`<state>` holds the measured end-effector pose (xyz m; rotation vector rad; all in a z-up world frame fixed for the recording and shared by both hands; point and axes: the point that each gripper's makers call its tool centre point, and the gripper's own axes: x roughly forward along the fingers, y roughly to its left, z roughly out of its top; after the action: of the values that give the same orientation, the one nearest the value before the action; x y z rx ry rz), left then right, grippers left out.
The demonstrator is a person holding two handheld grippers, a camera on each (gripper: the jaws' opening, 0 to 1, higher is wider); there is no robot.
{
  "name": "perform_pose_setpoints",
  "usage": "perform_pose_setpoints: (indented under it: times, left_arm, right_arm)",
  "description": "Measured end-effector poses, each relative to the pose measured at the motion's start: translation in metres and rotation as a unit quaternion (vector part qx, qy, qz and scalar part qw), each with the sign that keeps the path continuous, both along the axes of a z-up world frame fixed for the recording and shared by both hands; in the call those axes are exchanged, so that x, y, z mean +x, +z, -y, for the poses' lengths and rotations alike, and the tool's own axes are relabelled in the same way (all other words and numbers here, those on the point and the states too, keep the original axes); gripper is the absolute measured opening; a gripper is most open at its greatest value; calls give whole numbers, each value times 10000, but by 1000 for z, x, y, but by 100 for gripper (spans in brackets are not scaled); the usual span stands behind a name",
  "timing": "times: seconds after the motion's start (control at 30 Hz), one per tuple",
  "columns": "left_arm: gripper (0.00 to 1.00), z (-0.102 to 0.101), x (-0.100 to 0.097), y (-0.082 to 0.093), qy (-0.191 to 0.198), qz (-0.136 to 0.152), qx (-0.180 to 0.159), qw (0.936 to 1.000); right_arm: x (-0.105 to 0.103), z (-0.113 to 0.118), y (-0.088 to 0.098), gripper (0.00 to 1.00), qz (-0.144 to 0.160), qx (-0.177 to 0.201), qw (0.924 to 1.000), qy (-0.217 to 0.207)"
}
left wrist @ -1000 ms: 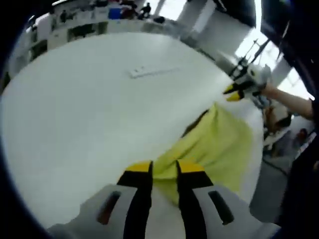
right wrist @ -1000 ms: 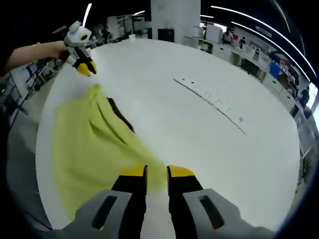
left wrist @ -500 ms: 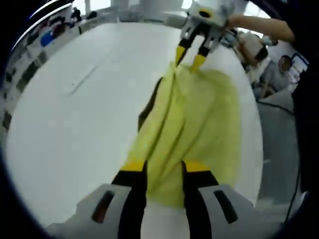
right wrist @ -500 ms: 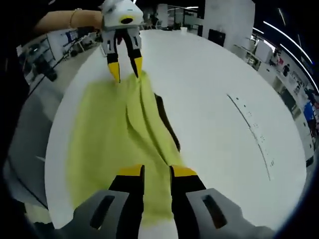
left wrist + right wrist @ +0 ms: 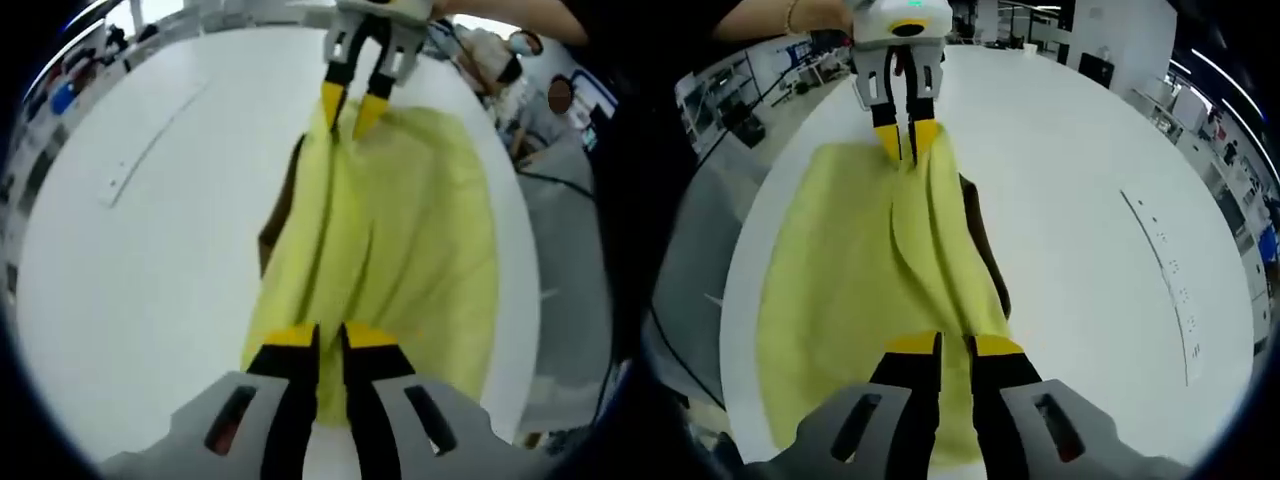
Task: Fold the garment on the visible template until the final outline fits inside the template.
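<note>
Two grippers hold one yellow garment (image 5: pixel 400 240) stretched between them over a white surface (image 5: pixel 130 260).

Left gripper view: the left gripper (image 5: pixel 320 338) rises from 6 o'clock, its yellow-tipped jaws drawn close together and clamped on the near edge of the garment, cloth pinched in the narrow gap. The fabric runs from there toward 12 o'clock in long lengthwise folds. At 12 o'clock the right gripper (image 5: pixel 351 108) points down into the far edge of the garment, its jaws likewise closed on a bunched ridge of cloth. A dark shadow lies under the raised fold at about 10 o'clock of the garment. The garment occupies the 3 o'clock half of the surface, near its rim. A thin marked line (image 5: pixel 150 150) crosses the surface toward 10 o'clock.

Right gripper view: the right gripper (image 5: pixel 955 345) enters from 6 o'clock, jaws nearly together and gripping the garment's (image 5: pixel 840 300) near edge. The left gripper (image 5: pixel 905 135) hangs at 12 o'clock, jaws pinching the far edge, with a person's hand (image 5: pixel 820 14) behind it. The garment spreads toward 9 o'clock, close to the rim of the surface (image 5: pixel 1090 300). A dotted line (image 5: pixel 1165 270) runs at 3 o'clock.
</note>
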<state>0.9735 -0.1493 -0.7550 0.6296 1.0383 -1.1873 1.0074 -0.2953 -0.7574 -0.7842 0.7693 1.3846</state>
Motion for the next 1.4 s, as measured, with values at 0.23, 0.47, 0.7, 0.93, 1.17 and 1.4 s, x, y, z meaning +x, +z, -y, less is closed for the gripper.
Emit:
perform_pose_setpoints:
  times: [0.23, 0.47, 0.7, 0.93, 1.17, 1.4]
  left_arm:
    - [0, -3, 6, 8, 289, 37, -175, 9994]
    - [0, -6, 25, 22, 722, 186, -510, 9959]
    - [0, -6, 35, 7, 998, 191, -414, 9940]
    - [0, -10, 41, -4, 948, 298, -123, 9950]
    - [2, -12, 48, -9, 897, 362, -34, 9953]
    - [0, -11, 44, -17, 831, 183, -1, 9964]
  right_arm:
    - [4, 1, 9, 1, 158, 142, 9998, 9]
    - [17, 4, 22, 1, 179, 414, 9985, -301]
    - [23, 4, 6, 1, 136, 250, 9984, -479]
    - [28, 4, -2, 9, 203, 116, 9983, -536]
    - [35, 7, -6, 15, 97, 105, 9977, -659]
    - [28, 7, -14, 6, -423, 184, 9953, -848]
